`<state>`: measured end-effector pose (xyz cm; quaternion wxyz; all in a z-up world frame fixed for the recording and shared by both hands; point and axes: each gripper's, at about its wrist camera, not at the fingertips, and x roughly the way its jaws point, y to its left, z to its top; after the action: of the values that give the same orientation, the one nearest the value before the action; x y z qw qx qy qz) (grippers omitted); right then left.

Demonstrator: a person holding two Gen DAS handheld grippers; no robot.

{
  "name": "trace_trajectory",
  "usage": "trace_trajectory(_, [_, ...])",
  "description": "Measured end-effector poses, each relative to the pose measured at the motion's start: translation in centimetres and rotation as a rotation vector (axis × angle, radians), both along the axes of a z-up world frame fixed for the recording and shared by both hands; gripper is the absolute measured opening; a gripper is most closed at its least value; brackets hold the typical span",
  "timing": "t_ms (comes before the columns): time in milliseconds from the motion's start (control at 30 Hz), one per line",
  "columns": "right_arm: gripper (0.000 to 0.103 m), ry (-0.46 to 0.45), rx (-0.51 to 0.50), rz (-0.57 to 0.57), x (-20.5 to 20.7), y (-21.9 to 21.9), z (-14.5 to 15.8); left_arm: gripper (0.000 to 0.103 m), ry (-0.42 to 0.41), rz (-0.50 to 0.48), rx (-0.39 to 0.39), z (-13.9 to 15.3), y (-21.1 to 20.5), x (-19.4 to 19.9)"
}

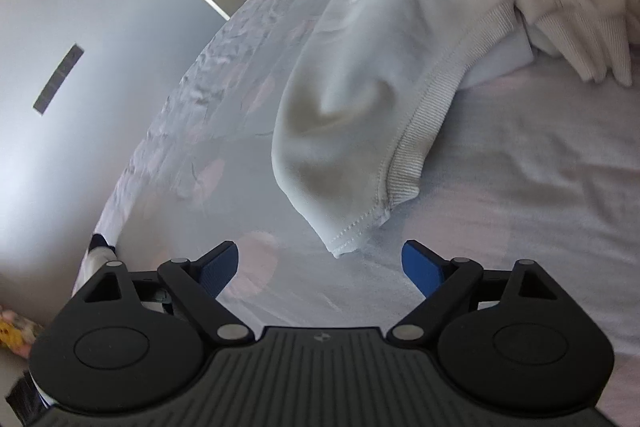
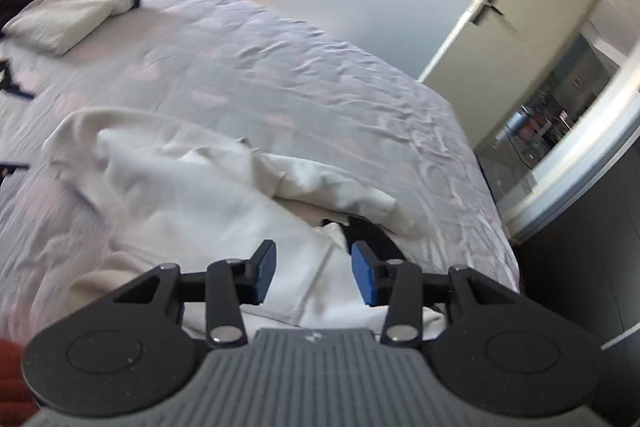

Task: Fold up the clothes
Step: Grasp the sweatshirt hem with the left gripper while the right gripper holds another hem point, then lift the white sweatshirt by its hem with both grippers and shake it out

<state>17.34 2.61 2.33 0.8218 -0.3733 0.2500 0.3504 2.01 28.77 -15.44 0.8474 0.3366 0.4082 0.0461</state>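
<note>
My left gripper (image 1: 320, 267) hangs spread wide over the bed (image 1: 520, 187), grasping nothing, just short of the white sweatshirt's (image 1: 360, 87) hem corner. My right gripper (image 2: 313, 273) is also released, jaws apart above the sweatshirt (image 2: 180, 195), which lies crumpled on the bed (image 2: 280, 67), well apart from a folded garment (image 2: 68, 15) farther up.

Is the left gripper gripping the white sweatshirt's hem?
No, the left gripper is open, its blue pads clear of the white sweatshirt corner ahead.

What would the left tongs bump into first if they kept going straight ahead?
Probably the corner of the white sweatshirt, hanging just ahead of the open left tongs, with the bedsheet under it. Depth is hard to judge.
</note>
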Motion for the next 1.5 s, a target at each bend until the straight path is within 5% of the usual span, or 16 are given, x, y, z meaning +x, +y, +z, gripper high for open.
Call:
trace_trajectory(167, [0.045,-0.062,-0.265,0.256,-3.2,3.0,-3.9,0.094,0.010,-0.064,0.105,-2.6,-0.3,0.5])
trace_trajectory(333, [0.045,-0.094,-0.457,0.357,-3.2,4.2,-6.8,0.094,-0.008,-0.108,0.150,-4.6,-0.1,0.6])
trace_trajectory(533, [0.045,-0.157,-0.492,0.356,-2.3,4.2,-8.2,0.090,-0.078,-0.119,0.155,-5.2,0.2,1.8])
trace_trajectory(667, [0.040,-0.199,-0.516,0.356,-1.7,4.3,-9.1,0.061,-0.139,-0.099,0.129,-4.5,0.5,2.8])
trace_trajectory(733, [0.018,-0.220,-0.528,0.355,-1.3,4.3,-9.6,0.046,-0.172,-0.086,0.113,-4.0,0.6,3.3])
trace_trajectory(800, [0.014,-0.243,-0.535,0.353,-1.0,4.3,-9.9,0.029,-0.228,-0.045,0.054,-2.5,0.8,3.2])
trace_trajectory(1000, [0.010,-0.460,-0.305,0.231,-0.5,5.3,-4.5,0.010,-0.371,0.152,-0.185,4.1,2.5,4.2])
trace_trajectory(1167, [0.009,-0.649,-0.070,0.152,-1.2,5.6,3.7,0.010,-0.452,0.273,-0.313,10.0,4.0,4.0])
trace_trajectory(1333, [0.009,-0.828,0.118,0.151,-4.3,5.3,11.4,0.010,-0.562,0.278,-0.281,16.5,3.5,1.1])
trace_trajectory(1500, [0.008,-0.841,0.298,0.134,-7.5,4.7,18.2,0.009,-0.742,0.357,-0.222,25.4,3.7,-3.6])
